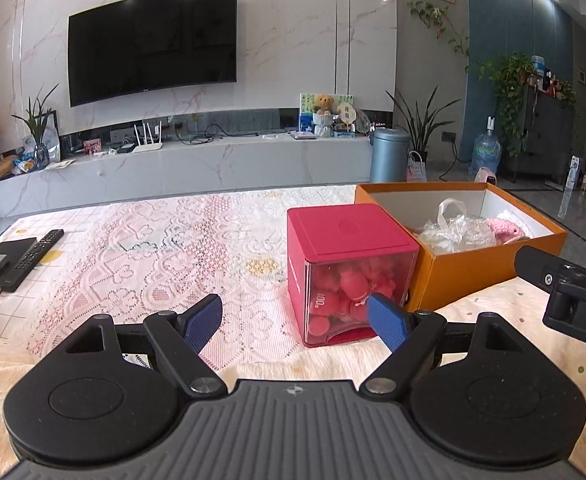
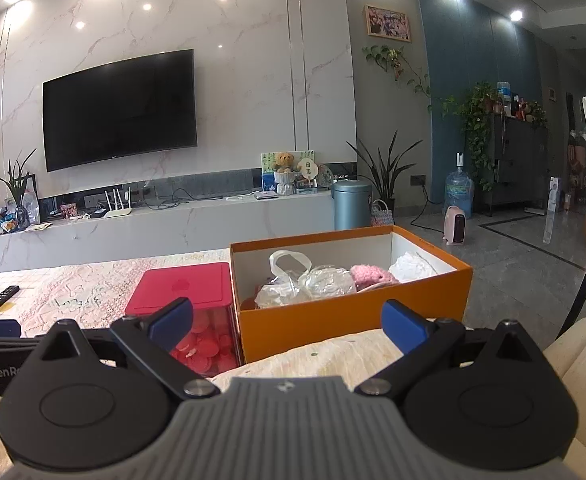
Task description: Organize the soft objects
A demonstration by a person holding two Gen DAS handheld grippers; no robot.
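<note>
Half-hidden, perhaps plush, pink toy (image 2: 371,275)

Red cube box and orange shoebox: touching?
Cannot tell. In the right wrist view the red cube box sits tight beside the orange shoebox, with no visible gap, but actual contact isn't plain.

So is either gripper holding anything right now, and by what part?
Nothing is held. The left gripper and the right gripper both stand open with nothing between their pads.

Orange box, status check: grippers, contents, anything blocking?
Left gripper open, empty. Right gripper open, empty. Orange box holds plastic bags, pink knitted item. Red cube box alongside, not blocking.
</note>
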